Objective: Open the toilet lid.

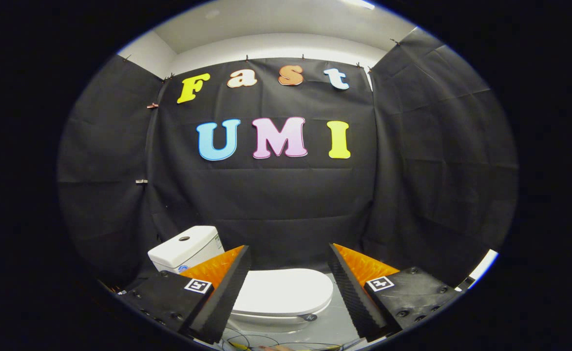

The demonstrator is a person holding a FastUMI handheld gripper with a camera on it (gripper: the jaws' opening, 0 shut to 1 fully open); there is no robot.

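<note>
The jaws stand spread wide, holding nothing and touching nothing. Seen through the gap between the fingers, at about 6 o'clock, lies the toilet lid, white, closed flat on the bowl, beyond the fingertips and apart from them. The toilet tank, with a round button on its top, stands at about 8 o'clock, just behind the left finger. Thin cables lie on the pale floor beneath the lid's front edge. Nothing stands between the jaws and the lid.
</note>
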